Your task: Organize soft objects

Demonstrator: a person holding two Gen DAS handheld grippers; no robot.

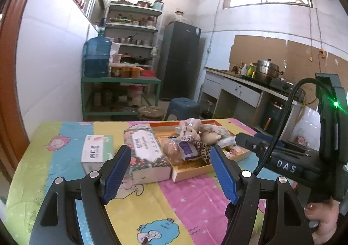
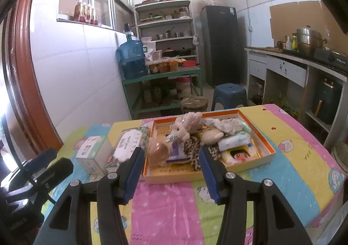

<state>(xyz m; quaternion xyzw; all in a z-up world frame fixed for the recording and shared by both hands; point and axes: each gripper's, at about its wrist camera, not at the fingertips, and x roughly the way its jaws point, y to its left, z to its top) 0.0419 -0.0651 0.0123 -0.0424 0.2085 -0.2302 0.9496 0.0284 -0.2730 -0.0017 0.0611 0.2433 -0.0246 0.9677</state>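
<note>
Nearest in each wrist view are the blue-padded jaws: the left gripper [image 1: 170, 171] and the right gripper [image 2: 170, 172] both stand apart with nothing between the pads, above a table under a pastel cartoon cloth [image 2: 165, 208]. The lower arms of both tools run off the bottom edge, and in the left view the right tool's black body and cable cover the box's right end; a hand [image 1: 322, 221] shows only in part. Just beyond the pads, a white carton [image 2: 92, 153] and a floral tissue box [image 1: 146, 151] sit side by side, left of an orange-rimmed shallow box [image 2: 264, 138]. Heaped inside it are a pale plush rabbit [image 2: 184, 128], a leopard-print toy [image 2: 192, 147], tissue packs [image 2: 235, 140] and a wrapped bun [image 2: 157, 151]; print on the packs is unreadable.
</note>
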